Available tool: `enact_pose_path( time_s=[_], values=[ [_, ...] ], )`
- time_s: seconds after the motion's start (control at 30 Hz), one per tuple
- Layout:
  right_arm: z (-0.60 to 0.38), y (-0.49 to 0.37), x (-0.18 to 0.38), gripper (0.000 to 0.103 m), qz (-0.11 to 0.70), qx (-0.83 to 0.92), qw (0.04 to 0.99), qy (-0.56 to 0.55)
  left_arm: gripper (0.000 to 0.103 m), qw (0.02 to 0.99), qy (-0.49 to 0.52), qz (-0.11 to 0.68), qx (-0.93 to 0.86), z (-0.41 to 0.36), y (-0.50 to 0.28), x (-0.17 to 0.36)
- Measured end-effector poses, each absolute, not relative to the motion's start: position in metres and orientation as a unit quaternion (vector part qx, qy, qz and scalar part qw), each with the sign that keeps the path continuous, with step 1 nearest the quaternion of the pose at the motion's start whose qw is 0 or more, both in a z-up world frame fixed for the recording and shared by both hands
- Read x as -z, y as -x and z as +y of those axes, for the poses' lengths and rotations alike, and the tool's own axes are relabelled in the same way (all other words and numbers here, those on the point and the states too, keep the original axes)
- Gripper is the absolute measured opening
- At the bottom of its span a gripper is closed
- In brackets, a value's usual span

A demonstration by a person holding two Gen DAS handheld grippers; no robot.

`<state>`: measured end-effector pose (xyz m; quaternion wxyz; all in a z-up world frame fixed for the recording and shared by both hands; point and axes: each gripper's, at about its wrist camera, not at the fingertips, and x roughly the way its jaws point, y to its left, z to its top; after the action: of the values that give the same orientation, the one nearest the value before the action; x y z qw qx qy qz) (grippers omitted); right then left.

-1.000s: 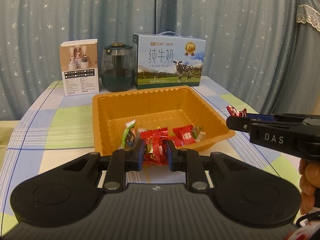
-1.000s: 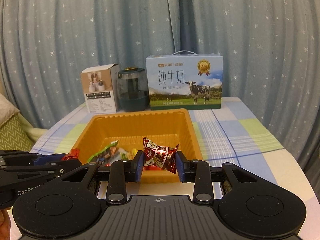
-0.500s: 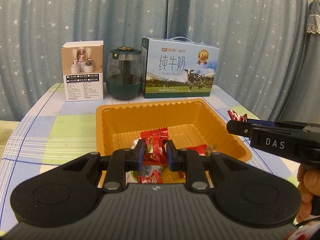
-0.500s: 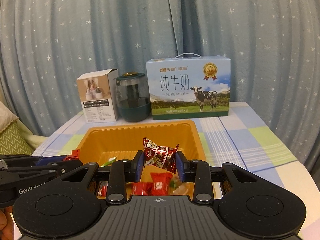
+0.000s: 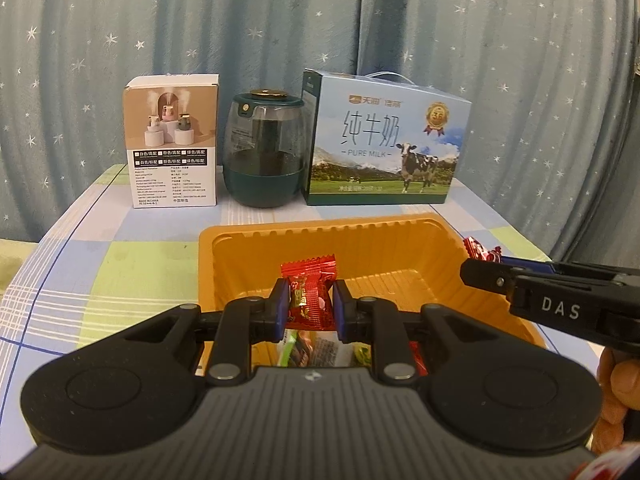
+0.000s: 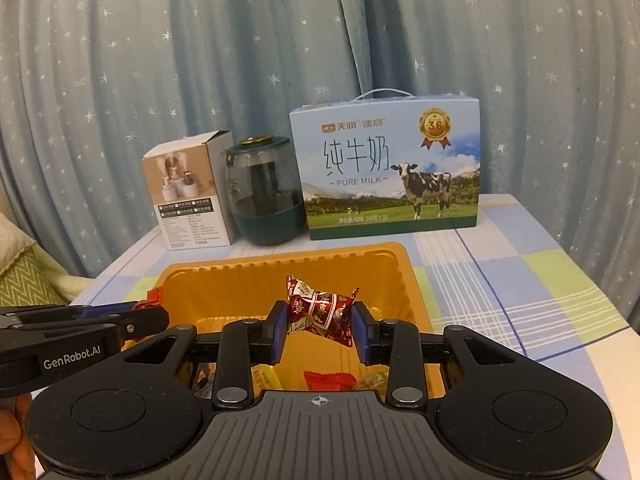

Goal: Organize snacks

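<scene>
An orange tray point(image 5: 400, 236) sits on the checked tablecloth, also in the right wrist view point(image 6: 280, 268). My left gripper point(image 5: 308, 306) is shut on a red wrapped candy point(image 5: 310, 296), held above the tray's near part. My right gripper point(image 6: 320, 326) is shut on a dark red twist-wrapped candy point(image 6: 320, 312), also above the tray. Several loose candies point(image 5: 316, 350) lie in the tray under the grippers, partly hidden; some show in the right wrist view point(image 6: 330, 380). The right gripper shows at the right of the left wrist view point(image 5: 484, 266).
Behind the tray stand a small white box point(image 5: 174, 140), a dark green jar point(image 5: 266, 152) and a blue milk carton point(image 5: 384, 140). A starred blue curtain hangs behind. The table's right edge point(image 6: 624, 320) is close. A cushion point(image 6: 24, 276) lies at the left.
Both grippers have risen and drawn back from the tray with their candies still held. The tray now sits lower and farther in both views.
</scene>
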<state>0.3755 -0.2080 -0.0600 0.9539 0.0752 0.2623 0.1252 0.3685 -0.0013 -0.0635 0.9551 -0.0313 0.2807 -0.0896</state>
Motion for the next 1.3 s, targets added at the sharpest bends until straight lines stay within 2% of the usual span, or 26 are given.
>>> enact_pose_path(
  time_s=[0.7, 0.8, 0.87, 1.3],
  values=[
    [-0.204, -0.397, 0.075, 0.034, 0.281, -0.125, 0.948, -0.076, 0.021, 0.951, 0.038, 0.294, 0.091, -0.001, -0.392, 0.077],
    [-0.204, -0.397, 0.075, 0.034, 0.282, -0.126, 0.948, -0.078, 0.025, 0.951, 0.038, 0.295, 0.089, -0.001, -0.393, 0.078],
    [-0.204, -0.397, 0.075, 0.034, 0.283, -0.126, 0.948, -0.079, 0.042, 0.95, 0.035, 0.297, 0.085, -0.002, -0.393, 0.079],
    [-0.205, -0.397, 0.074, 0.034, 0.284, -0.126, 0.947, -0.083, 0.042, 0.95, 0.037, 0.297, 0.087, 0.001, -0.392, 0.078]
  ],
)
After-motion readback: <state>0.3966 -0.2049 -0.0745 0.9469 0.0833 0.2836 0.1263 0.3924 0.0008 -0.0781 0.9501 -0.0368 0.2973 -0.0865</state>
